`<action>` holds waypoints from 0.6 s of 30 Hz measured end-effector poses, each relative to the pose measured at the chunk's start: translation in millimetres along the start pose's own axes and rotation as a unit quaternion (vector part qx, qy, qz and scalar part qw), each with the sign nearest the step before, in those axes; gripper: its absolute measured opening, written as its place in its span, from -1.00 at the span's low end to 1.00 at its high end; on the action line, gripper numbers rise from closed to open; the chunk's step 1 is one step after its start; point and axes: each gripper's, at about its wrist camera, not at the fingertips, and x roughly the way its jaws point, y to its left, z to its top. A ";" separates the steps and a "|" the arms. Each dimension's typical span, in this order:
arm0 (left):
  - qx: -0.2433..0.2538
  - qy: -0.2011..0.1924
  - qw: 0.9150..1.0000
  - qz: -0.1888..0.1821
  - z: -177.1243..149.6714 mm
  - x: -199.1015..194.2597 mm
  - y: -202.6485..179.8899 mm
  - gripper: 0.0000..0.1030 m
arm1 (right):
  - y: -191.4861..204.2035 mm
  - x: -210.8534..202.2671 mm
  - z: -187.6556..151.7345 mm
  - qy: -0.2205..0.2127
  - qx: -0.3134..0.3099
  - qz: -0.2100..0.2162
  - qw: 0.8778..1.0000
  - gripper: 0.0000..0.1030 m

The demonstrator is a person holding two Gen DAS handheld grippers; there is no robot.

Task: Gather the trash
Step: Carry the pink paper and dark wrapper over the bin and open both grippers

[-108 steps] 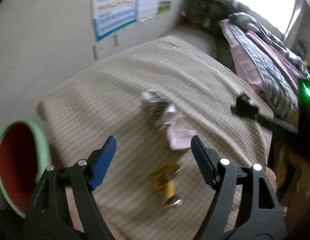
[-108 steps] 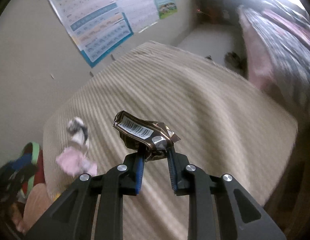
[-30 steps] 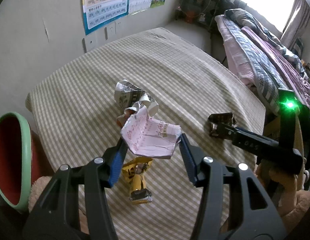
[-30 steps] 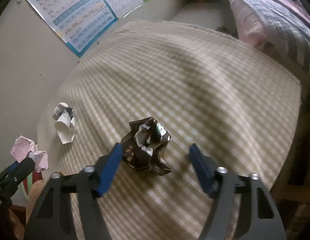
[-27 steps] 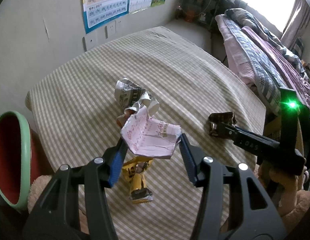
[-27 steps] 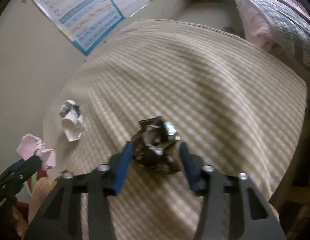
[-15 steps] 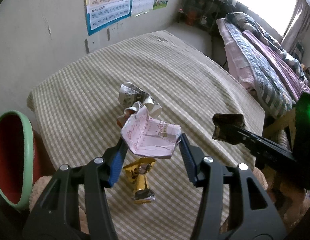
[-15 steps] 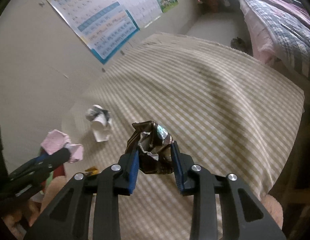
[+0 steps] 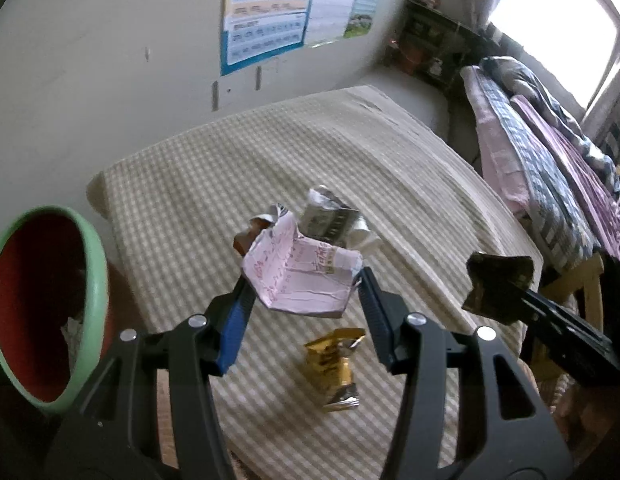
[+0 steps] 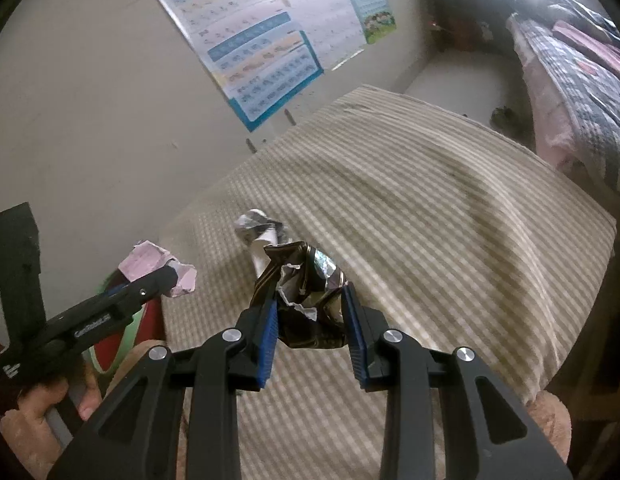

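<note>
Left tool pinching pink paper; right tool pinching dark wrapper; green bin holds scraps.

Most of the beige checked tablecloth lies bare, open to approach from above. Only a crumpled grey-white paper wad and a crumpled yellow foil wrapper lie near its left end. The green-rimmed red bin stands just off the table's left edge.

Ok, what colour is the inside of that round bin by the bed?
Red inside the green-rimmed round bin, clearest in the left wrist view.
</note>
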 end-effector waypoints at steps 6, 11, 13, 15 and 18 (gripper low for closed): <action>-0.013 -0.003 1.000 -0.004 -2.3 -2.5 12.2 -0.03 | 19.6 -0.2 -1.4 0.003 -0.022 0.004 1.000 -0.42; -0.026 -0.005 1.000 -0.010 -2.9 -3.1 22.0 -0.03 | 30.7 0.5 -2.9 0.004 -0.036 0.003 0.999 -0.42; -0.030 -0.004 0.999 -0.011 -3.7 -2.7 26.1 -0.03 | 34.5 2.5 -3.5 0.007 -0.041 0.002 0.999 -0.42; -0.034 -0.005 0.999 -0.012 -4.4 -3.1 29.8 -0.03 | 38.1 4.4 -4.2 0.009 -0.044 0.002 0.999 -0.42; -0.041 -0.007 0.999 -0.011 -5.4 -4.4 36.6 -0.03 | 41.2 6.3 -4.6 0.013 -0.049 0.001 0.999 -0.42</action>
